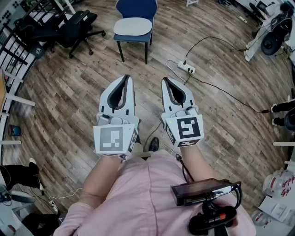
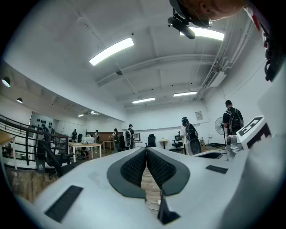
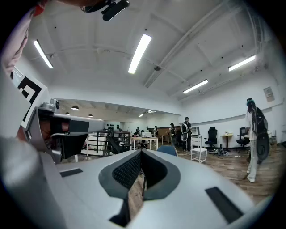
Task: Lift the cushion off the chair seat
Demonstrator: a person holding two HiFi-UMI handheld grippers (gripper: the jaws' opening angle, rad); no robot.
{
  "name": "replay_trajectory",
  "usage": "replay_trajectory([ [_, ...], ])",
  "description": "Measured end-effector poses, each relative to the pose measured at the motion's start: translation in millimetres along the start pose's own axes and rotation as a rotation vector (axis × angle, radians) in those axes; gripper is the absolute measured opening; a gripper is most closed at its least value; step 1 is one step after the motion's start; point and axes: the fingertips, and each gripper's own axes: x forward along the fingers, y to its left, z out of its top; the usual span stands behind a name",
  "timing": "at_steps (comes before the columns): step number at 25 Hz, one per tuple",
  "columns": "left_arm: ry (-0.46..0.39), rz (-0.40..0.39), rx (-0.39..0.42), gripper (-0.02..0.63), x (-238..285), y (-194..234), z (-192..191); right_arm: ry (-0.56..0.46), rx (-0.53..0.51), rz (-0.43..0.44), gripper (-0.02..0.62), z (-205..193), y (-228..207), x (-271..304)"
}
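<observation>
Behind the jaws, a person in a pink shirt (image 1: 138, 193) is standing with a black boxy device (image 1: 203, 191) hanging at the chest, and a dark shoe (image 1: 154, 144) is showing below the two marker cubes. The left gripper (image 1: 126, 78) and the right gripper (image 1: 165, 79) are pointing forward side by side over a floor (image 1: 69, 110) of wood-grain planks. Both have smooth white shells with black ribbed pads lining the jaws.

In each gripper view the pads are meeting at the tips, so both pairs of jaws are closed on nothing, with only floor showing through the gap behind the tips.

Just beyond the right jaws and slightly to their right, a white power strip (image 1: 186, 68) is lying on the floor. A thin black cable (image 1: 221, 90) is trailing away from it to the right.

Well ahead of both pairs of jaws, a blue chair (image 1: 136, 10) on dark legs is standing in the open, with nothing lying between it and the tips. The cushion (image 1: 132, 26), a pale, flat, rounded pad, is resting on its seat, untouched by either gripper. Further to the left of the left jaws, a black office chair (image 1: 76, 27) is standing beside dark railings (image 1: 18, 44).
</observation>
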Motion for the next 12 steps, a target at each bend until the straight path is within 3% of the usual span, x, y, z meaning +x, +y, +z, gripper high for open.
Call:
replay_trajectory([
  [12,0.023,0.015,-0.005,0.014,7.4,2.7,-11.0,-0.003,0.011,0.015,0.002,-3.5,-5.6,9.3],
])
